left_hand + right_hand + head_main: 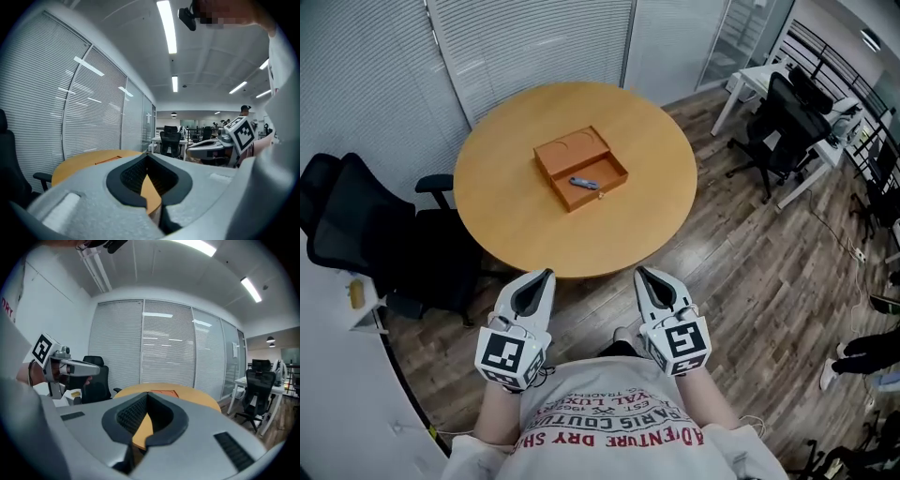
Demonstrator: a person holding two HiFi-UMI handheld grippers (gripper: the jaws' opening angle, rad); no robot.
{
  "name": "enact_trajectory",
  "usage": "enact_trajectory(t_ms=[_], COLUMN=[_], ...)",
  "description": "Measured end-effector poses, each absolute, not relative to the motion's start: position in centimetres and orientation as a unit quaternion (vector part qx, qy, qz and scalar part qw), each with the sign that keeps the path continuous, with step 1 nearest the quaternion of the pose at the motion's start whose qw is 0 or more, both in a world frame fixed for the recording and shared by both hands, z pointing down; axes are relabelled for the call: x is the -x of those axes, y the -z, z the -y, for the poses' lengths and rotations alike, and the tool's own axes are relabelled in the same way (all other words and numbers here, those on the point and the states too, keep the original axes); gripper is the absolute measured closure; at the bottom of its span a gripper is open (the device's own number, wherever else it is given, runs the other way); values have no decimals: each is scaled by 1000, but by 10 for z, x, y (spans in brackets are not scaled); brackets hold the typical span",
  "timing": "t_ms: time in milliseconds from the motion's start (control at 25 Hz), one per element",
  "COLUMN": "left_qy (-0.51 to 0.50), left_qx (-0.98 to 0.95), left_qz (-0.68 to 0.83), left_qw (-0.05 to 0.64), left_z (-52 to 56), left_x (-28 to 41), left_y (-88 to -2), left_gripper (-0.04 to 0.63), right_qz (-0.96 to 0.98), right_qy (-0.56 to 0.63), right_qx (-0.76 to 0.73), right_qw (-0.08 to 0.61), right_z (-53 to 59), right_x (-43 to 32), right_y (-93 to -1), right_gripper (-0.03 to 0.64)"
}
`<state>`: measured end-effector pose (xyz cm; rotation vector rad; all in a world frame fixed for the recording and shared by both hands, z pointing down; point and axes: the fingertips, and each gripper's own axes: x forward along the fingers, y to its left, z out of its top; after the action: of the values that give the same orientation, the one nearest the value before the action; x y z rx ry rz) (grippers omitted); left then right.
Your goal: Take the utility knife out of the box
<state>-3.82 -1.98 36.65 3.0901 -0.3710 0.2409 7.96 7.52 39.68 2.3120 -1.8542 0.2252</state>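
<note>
The utility knife (584, 183) lies inside the open orange box (551, 175), in the half toward the lower right of the head view. It rests flat on the box floor and slants across it. It is a short, slim, grey-blue piece, and from here it is too small for you to tell blade end from handle end. The other half of the box, toward the upper left, is folded out flat and looks empty. That leaves the knife uncovered, so you can probably reach it from above without shifting anything.

The box sits near the middle of the round wooden desk (502, 202), turned at an angle to you. You stand back from the desk's near edge, with bare wood floor showing between. A black office chair (356, 225) stands at the left of the frame, clear of your path.

You hold both tools low and close to your body, side by side and pointing toward the desk, well apart from the box. The left tool (548, 274) is clenched, its tips meeting with nothing between them, and only the desk's edge shows through the hollow behind the pads in its own view (149, 157). The right tool (639, 272) is clenched and empty in the same way (147, 394). Neither touches anything, so the reach has probably not begun. You will need to spread one tool's jaws before it comes down over the knife.
</note>
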Motion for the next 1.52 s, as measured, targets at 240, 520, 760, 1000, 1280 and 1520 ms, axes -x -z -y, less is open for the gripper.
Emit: enact_trajectory(t_ms=[240, 520, 760, 1000, 1280, 1520], left_qy=[-75, -77, -105, -81, -109, -90], left_qx=[-983, -980, -974, -979, -975, -959], left_qz=[169, 183, 200, 181, 184, 245], left_qw=[17, 7, 33, 39, 57, 113], left_z=[35, 47, 90, 157, 212, 238], left_x=[-52, -119, -129, -148, -159, -161], left_y=[-364, -361, -385, -384, -413, -429], left_gripper=[600, 600, 600, 600, 600, 600], right_qz=[659, 689, 705, 710, 726, 756], right_qy=[-75, -113, -138, -158, -163, -166], right_qx=[-742, -704, -683, -673, -652, -613], right_qw=[99, 129, 131, 132, 144, 159], right_z=[-50, -11, 38, 111, 175, 209], right_x=[-174, -234, -251, -258, -264, -271], right_y=[-395, -418, -439, -448, -463, -471], right_gripper=[609, 609, 609, 609, 609, 609])
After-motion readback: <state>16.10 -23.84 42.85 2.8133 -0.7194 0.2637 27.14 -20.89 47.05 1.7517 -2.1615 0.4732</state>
